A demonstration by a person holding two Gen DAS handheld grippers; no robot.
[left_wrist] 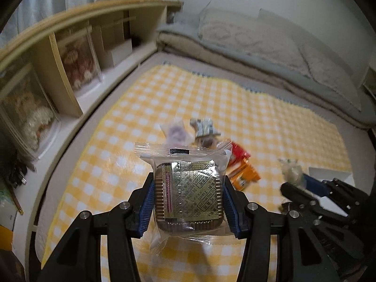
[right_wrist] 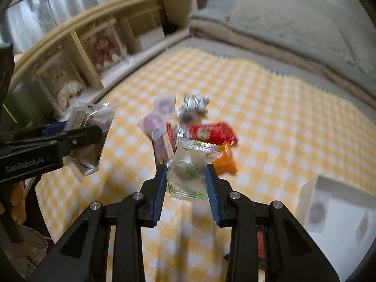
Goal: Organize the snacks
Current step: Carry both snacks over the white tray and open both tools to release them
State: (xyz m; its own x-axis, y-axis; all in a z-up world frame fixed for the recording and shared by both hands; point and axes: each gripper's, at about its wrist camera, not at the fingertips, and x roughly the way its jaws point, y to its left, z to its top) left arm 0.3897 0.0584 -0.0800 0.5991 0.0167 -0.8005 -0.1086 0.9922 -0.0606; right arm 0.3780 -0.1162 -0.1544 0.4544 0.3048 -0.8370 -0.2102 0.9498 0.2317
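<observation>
Two packets are off the yellow-and-white checked cloth [left_wrist: 145,108] that fills the middle of both frames, one in each of my jaws. Largest of what I hold is the clear-wrapped square brown cake in its ridged tray [left_wrist: 188,192], clamped by its sides at lower centre in my left gripper [left_wrist: 188,195], jaws partly closed on the tray, probably because the wrapper alone would slip. Smaller is the clear green-printed sweet packet [right_wrist: 189,171], pinched across its middle by my right gripper [right_wrist: 188,183], jaws narrow. I judge both are bound for the white box [right_wrist: 338,202] at lower right, cut off by the rim. Loose snacks [right_wrist: 188,124] remain heaped mid-frame, too blurred to count; the red packet [right_wrist: 211,131] and orange packet [right_wrist: 225,162] overlap others.
</observation>
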